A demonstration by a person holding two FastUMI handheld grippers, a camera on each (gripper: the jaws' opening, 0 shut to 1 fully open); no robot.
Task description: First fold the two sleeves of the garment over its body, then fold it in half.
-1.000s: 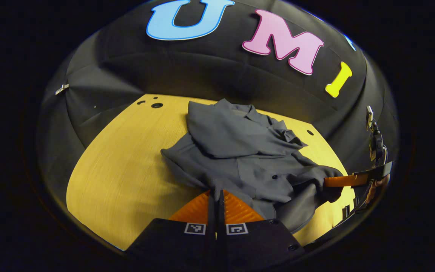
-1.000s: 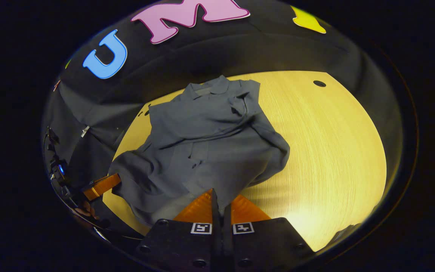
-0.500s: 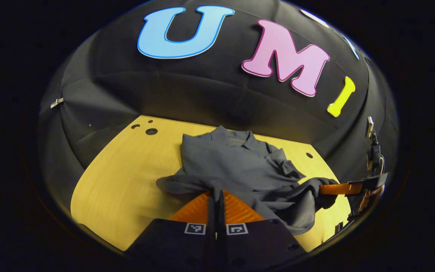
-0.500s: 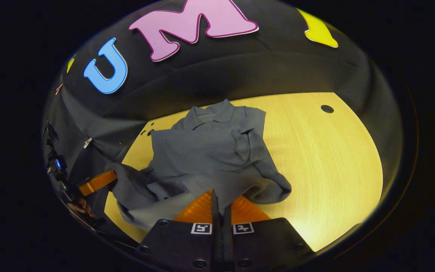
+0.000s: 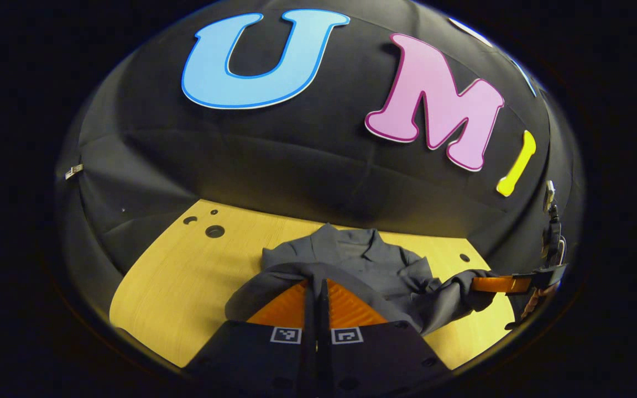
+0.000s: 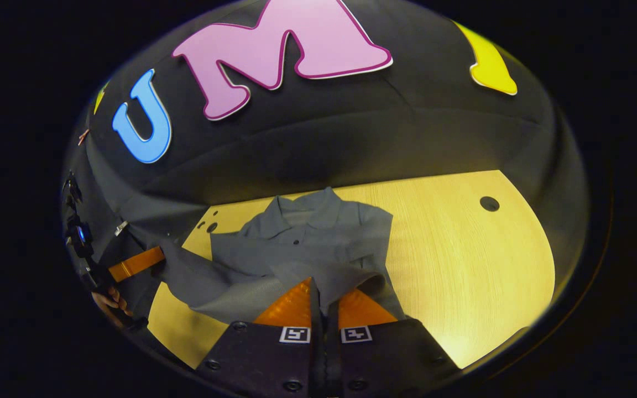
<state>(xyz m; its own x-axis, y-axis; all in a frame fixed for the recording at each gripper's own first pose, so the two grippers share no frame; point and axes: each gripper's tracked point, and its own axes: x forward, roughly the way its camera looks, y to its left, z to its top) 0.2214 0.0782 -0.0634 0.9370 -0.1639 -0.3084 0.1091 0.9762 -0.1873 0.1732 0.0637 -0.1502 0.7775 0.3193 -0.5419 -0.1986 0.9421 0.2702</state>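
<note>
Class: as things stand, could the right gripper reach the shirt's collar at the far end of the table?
Probably not freely. The right gripper is shut on the grey shirt's lifted hem, so it is occupied; the collar lies uncovered ahead, with nothing between.

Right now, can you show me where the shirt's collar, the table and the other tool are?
collar (image 6: 310,205): right gripper view, its middle fold.
table (image 6: 462,260): right gripper view, bare wooden top.
left tool (image 6: 155,258): right gripper view, finger ends at the cloth.
</note>
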